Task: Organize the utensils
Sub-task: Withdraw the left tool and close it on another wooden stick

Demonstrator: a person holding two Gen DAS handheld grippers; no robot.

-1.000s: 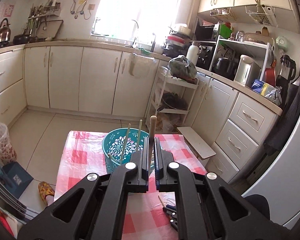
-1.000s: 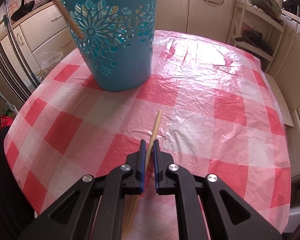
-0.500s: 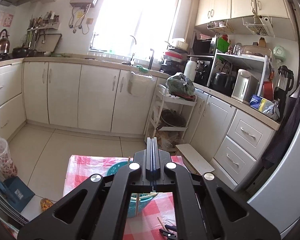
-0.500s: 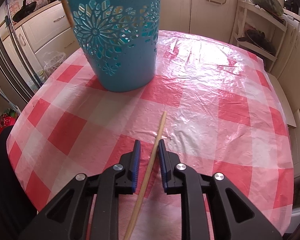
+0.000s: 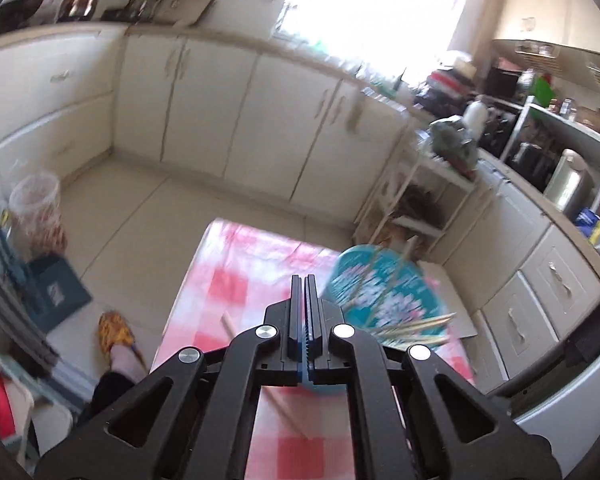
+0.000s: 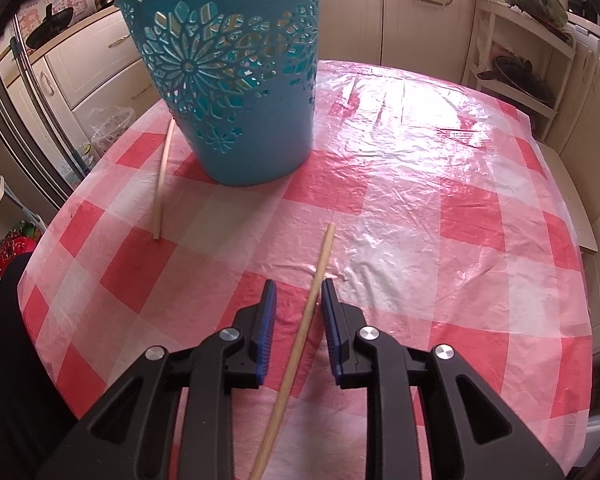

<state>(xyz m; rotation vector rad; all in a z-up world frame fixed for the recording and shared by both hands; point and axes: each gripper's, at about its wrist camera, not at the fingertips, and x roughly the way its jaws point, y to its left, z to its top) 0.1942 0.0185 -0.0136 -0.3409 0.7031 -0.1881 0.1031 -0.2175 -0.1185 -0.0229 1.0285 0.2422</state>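
A teal cut-out basket stands on the red-checked table; in the left wrist view the basket is blurred and holds several chopsticks. My right gripper is open low over the table, its jaws on either side of a wooden chopstick lying there. A second chopstick lies left of the basket; it also shows in the left wrist view. My left gripper is shut and empty, high above the table.
Kitchen cabinets and a white shelf cart surround the table. A bin and a slipper are on the floor to the left. The table edge runs close on the left.
My left gripper let go of its wooden stick, closed empty and swung left and down. A chopstick now lies left of the basket. My right gripper opened wider around its chopstick.
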